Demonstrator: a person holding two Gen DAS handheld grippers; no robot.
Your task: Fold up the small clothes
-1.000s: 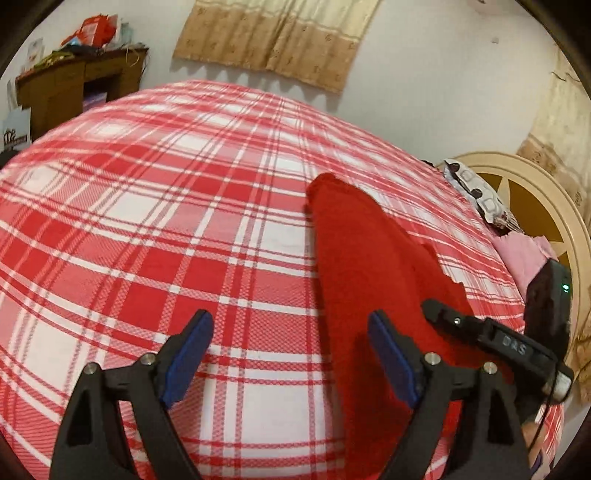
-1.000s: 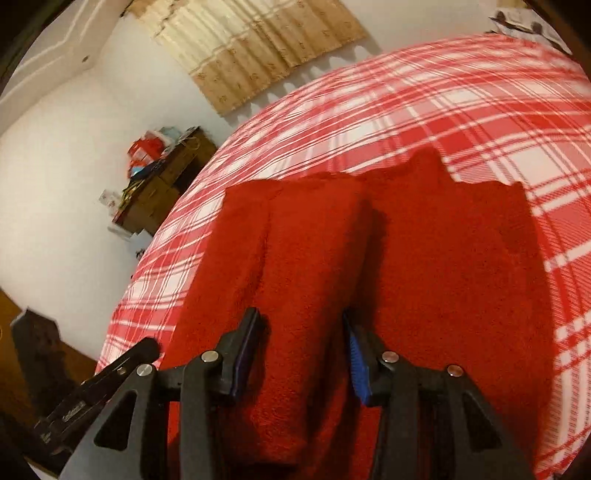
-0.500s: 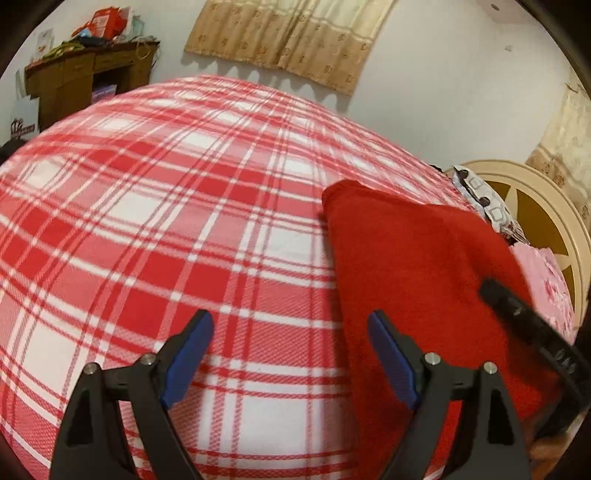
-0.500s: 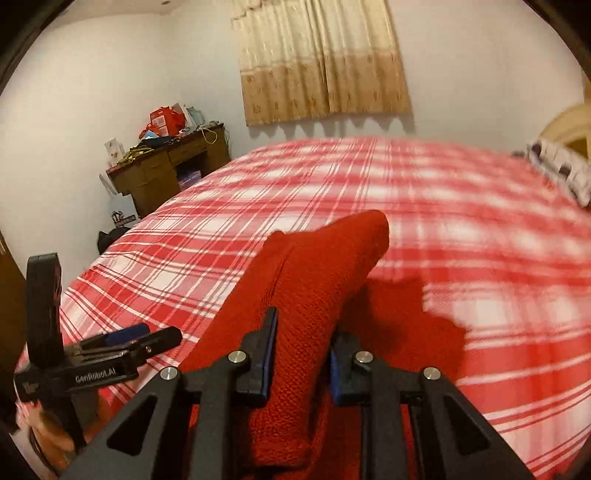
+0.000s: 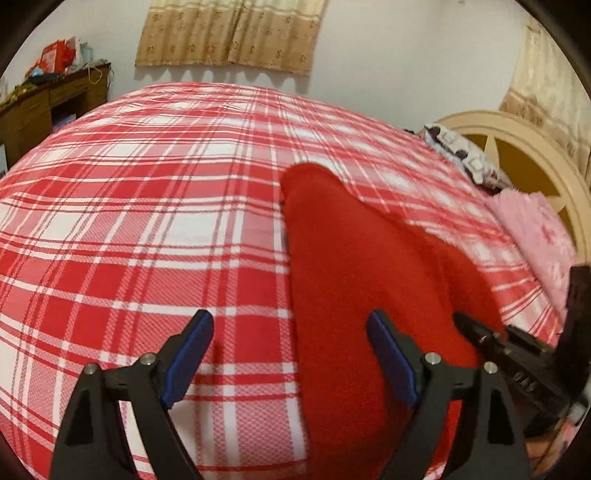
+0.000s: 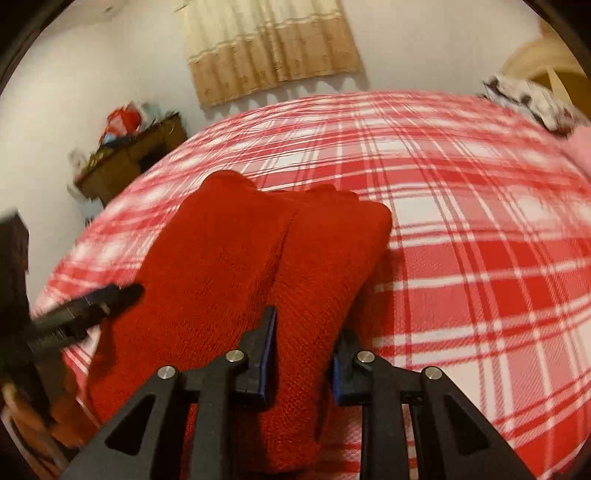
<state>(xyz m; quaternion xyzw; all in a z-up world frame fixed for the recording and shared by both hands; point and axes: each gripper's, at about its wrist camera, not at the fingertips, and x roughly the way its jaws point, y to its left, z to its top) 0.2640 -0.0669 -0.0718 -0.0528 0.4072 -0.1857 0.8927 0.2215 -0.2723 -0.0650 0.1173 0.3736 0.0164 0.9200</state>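
Red knit fills the near part of the right wrist view: the right gripper has its blue-padded fingers closed in on a thick fold of the red garment, which bulges up between them and runs forward from them as two long lobes side by side with a crease between. In the left wrist view the left gripper has its fingers spread wide and holds nothing; the left finger hangs over bare plaid, while the right finger overlaps the garment, whose left edge falls within the gap between the two fingers. The tip of the right gripper shows black at the right of that view, against the garment's right side. Beyond the fingers the garment narrows to a rounded end lying on the bed, covered in red and white plaid. Farther right lie a pink cloth and a patterned pillow near the cream headboard. At the far left stands a wooden desk, with a beige curtain on the back wall.
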